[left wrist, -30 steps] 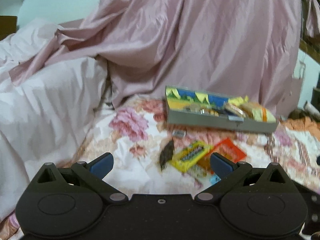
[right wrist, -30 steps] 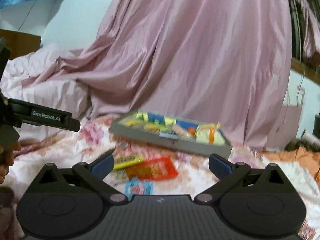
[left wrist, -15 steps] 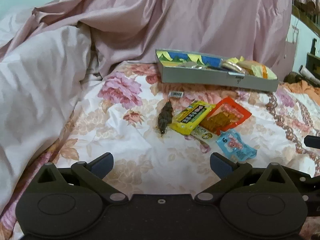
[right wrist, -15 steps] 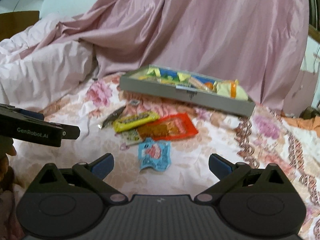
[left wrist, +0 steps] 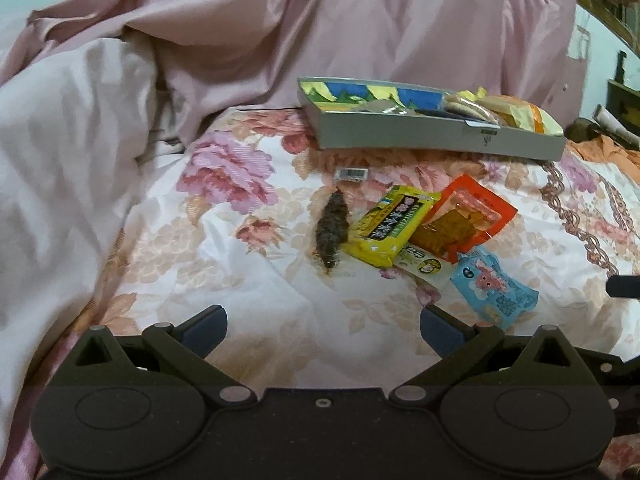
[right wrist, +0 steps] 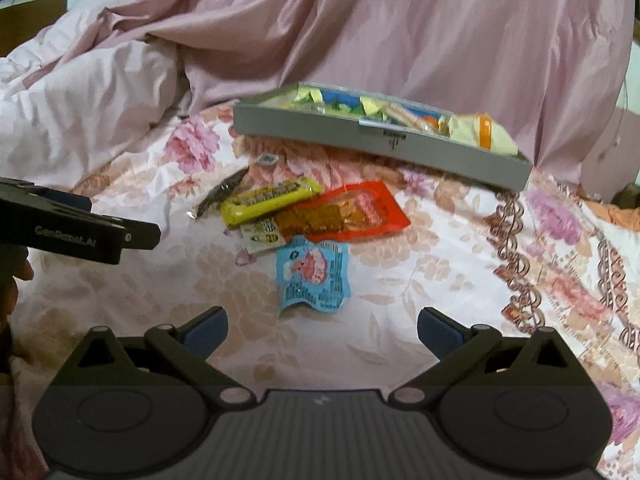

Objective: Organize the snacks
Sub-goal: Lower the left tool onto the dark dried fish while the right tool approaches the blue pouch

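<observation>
Loose snacks lie on a floral bedsheet: a dark clear-wrapped snack point(left wrist: 331, 229) point(right wrist: 221, 193), a yellow packet point(left wrist: 387, 224) point(right wrist: 271, 199), a red packet point(left wrist: 464, 218) point(right wrist: 348, 212), a small pale sachet point(left wrist: 425, 263) point(right wrist: 262, 236) and a light blue packet point(left wrist: 493, 285) point(right wrist: 312, 276). Behind them a grey box point(left wrist: 440, 136) point(right wrist: 384, 140) holds several snacks. My left gripper point(left wrist: 323, 322) is open and empty, short of the pile; it also shows in the right wrist view point(right wrist: 132, 236). My right gripper point(right wrist: 322, 326) is open and empty, just short of the blue packet.
A pink satin cover point(left wrist: 360, 28) hangs behind the box. A bunched pale pink quilt point(left wrist: 68, 140) lies at the left. A small barcode tag point(left wrist: 351, 175) lies in front of the box. Orange cloth point(left wrist: 600, 152) lies at the far right.
Both grippers have tilted down and come closer to the snack pile, which now sits larger and lower in both views. Both stay open and empty.
</observation>
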A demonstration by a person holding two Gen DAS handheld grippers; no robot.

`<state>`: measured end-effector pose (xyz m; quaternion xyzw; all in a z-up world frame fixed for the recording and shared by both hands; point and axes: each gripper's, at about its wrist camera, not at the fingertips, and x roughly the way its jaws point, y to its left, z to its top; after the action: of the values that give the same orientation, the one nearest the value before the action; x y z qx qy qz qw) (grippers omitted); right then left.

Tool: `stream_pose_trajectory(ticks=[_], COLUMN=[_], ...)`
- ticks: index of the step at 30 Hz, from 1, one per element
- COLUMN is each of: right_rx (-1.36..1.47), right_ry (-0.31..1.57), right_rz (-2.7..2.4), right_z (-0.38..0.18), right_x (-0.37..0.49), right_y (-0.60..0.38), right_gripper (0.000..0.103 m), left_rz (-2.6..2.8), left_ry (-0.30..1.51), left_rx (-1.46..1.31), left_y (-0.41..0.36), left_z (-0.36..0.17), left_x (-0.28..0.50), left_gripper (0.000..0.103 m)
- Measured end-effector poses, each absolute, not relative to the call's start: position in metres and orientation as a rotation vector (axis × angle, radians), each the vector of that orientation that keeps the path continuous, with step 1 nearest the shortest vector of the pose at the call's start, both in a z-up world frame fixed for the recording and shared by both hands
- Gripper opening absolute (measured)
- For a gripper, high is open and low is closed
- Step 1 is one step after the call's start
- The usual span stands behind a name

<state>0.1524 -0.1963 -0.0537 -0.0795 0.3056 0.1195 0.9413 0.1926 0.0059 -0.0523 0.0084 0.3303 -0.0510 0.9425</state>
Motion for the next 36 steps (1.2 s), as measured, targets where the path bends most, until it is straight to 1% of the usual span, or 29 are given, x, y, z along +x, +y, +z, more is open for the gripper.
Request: stream_pose_trajectory(ticks=[6,11,16,24,31,33,35,36], right_rx=[-0.206,-0.287,-0.313,-0.304,-0.243,-0.220,-0.189,-0.172], right_ry=[0.659,0.641,0.625,0.630,0.648,0.651,0.653,0.653], right_rz=[0.246,0.276,0.288,0.311,0.321,0.326,0.333,0.339], right_z=[-0.060,-0.063,-0.067,-0.077,-0.085,-0.087,-0.088,-0.088], right_x=[0.170,0.187,0.203,0.214,0.223,0.225,0.227,0.228], right_y=[-0.193,-0.190,-0.189,-0.185,-0.183,-0.184,-0.185,-0.186], right_gripper=[0.103,0.103,0.103,0.103,0.103,0.103,0.103,0.103], left_rz=[-0.214,-0.262,-0.272,-0.166,-0.191,-0.196,-0.208,-0.214], left_ry=[0.674,0.650,0.646,0.655,0.668,0.672,0.678,0.681], left_rx=[0.094,0.237,0.295,0.238,0.150,0.092,0.027,0.001], left_y=[-0.007,-0.019,-0.018,-0.002,-0.003,-0.002,0.001,0.001], left_z=[-0.054,-0.053,-0.057,-0.063,-0.067,-0.067,-0.067,-0.067], left_x=[0.216,0.237,0.261,0.293,0.312,0.318,0.323,0.325], left_gripper=[0.102,0.102,0.102,0.102,0.102,0.099,0.093,0.093])
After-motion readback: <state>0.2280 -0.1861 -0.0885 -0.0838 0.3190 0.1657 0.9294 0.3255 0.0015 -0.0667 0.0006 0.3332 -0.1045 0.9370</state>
